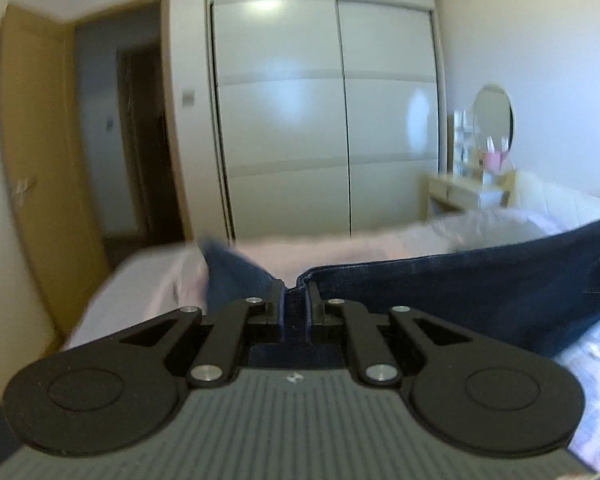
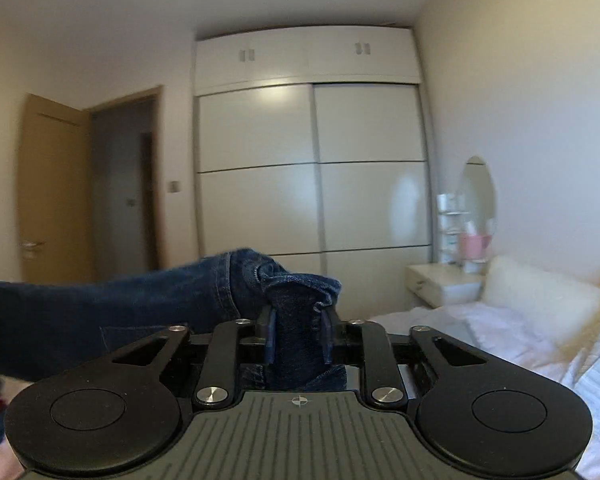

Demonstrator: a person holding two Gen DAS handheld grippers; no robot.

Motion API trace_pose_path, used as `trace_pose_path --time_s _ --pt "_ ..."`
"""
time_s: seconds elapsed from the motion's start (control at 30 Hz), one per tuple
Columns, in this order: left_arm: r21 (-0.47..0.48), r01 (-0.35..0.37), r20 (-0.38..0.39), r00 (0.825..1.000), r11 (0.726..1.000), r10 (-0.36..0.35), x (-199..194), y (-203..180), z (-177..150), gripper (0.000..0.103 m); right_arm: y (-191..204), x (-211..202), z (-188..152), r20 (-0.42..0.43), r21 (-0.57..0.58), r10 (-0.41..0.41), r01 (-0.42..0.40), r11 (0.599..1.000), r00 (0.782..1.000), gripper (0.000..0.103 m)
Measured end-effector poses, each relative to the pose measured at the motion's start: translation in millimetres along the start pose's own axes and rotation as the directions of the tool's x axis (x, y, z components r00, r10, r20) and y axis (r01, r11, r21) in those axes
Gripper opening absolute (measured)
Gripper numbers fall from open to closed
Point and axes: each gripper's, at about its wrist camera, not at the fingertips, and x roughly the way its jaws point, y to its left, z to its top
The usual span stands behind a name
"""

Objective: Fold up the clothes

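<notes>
A pair of dark blue jeans (image 1: 480, 280) hangs stretched between my two grippers above the bed. My left gripper (image 1: 296, 300) is shut on a thin edge of the denim, which runs off to the right in the left wrist view. In the right wrist view, my right gripper (image 2: 298, 332) is shut on a thick bunched fold of the jeans (image 2: 148, 296), and the cloth stretches away to the left. Both grippers point roughly level toward the wardrobe.
A bed with pale pink sheets (image 1: 332, 250) lies below. White sliding wardrobe doors (image 2: 312, 168) fill the far wall. An open wooden door (image 1: 36, 160) stands at left. A small dressing table (image 2: 440, 280) with a round mirror (image 1: 494, 116) sits at right, beside a white pillow (image 2: 540, 292).
</notes>
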Motion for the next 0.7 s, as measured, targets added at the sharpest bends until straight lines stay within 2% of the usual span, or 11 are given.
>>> trace_pose_path --time_s 0.07,0.1,0.13,0.2,0.3,0.33,0.37,0.43,0.5,0.6,0.7 --pt "-0.050 0.004 -0.132 0.991 0.999 -0.010 -24 -8 -43 0.014 -9 -19 -25 -0.136 0.024 0.015 -0.012 1.000 0.991 0.035" --pt "-0.073 -0.014 -0.237 0.971 0.997 -0.003 -31 -16 -74 0.016 -14 -25 -44 -0.239 0.046 0.008 0.003 0.999 0.971 0.035" --pt "-0.095 -0.037 -0.336 0.942 0.995 0.003 -38 -24 -104 0.016 -18 -32 -67 -0.351 0.074 -0.017 0.045 0.996 0.936 0.035" --pt "-0.170 -0.129 -0.473 0.881 0.977 0.034 -46 -33 -154 0.015 -27 -48 -116 -0.560 0.116 -0.060 0.150 0.982 0.827 0.036" --pt "-0.284 -0.293 -0.637 0.769 0.913 0.049 -57 -45 -219 0.013 -36 -73 -165 -0.704 0.180 -0.067 0.269 0.946 0.707 0.036" --pt "-0.308 -0.323 -0.646 0.762 0.895 0.053 -58 -49 -226 0.013 -37 -80 -176 -0.721 0.199 -0.063 0.292 0.935 0.690 0.036" --pt "-0.328 -0.348 -0.650 0.758 0.878 0.057 -58 -53 -231 0.013 -41 -79 -181 -0.729 0.223 -0.053 0.309 0.925 0.683 0.036" --pt "-0.333 -0.342 -0.621 0.781 0.879 0.068 -55 -62 -227 0.013 -53 -72 -189 -0.737 0.284 -0.023 0.339 0.897 0.676 0.037" --pt "-0.334 -0.333 -0.595 0.800 0.882 0.077 -53 -71 -225 0.016 -69 -65 -198 -0.722 0.393 0.023 0.382 0.836 0.692 0.041" --pt "-0.356 -0.325 -0.574 0.816 0.876 0.069 -44 -79 -224 0.017 -91 -58 -212 -0.686 0.551 0.076 0.449 0.703 0.724 0.050" --pt "-0.373 -0.329 -0.589 0.807 0.868 0.053 -31 -86 -235 0.017 -109 -57 -239 -0.661 0.662 0.110 0.508 0.551 0.742 0.052"
